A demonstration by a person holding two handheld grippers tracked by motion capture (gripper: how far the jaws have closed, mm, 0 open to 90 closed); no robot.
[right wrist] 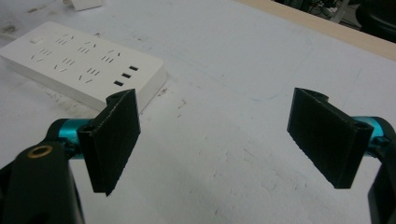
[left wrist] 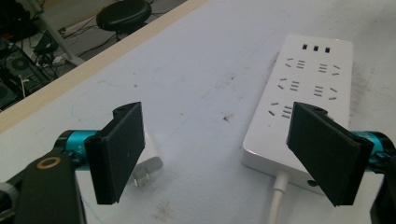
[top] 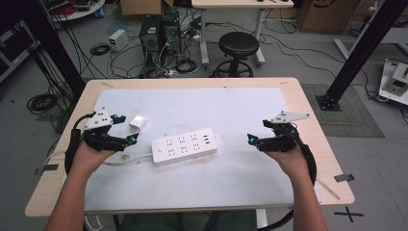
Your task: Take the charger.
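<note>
Holding both black two-jaw grippers low over the pale sheet that covers the wooden table [top: 308,103], you have nothing clamped in either one. Your left gripper [top: 126,130] sits near the table's left edge with its jaws spread wide and empty; in the left gripper view [left wrist: 219,154] the small white plastic plug adapter [left wrist: 148,165] lies flat on the sheet just behind the left-hand jaw, its metal prongs poking out towards the gap, touched by neither pad. In the high view that adapter [top: 138,123] rests just beside the gripper's tips, towards the table's far-left corner.

Your right gripper [top: 250,138] hovers near the right edge, jaws released as well, with bare sheet between them in the right gripper view [right wrist: 215,140].

Between your two hands, around the middle of the table, lies the long white rectangular power strip [top: 184,146], flat, sockets facing up, every socket unoccupied. Its white cable [top: 130,160] runs off from the strip's left end towards your left hand. The strip's USB end points towards the right gripper, well apart from it.
</note>
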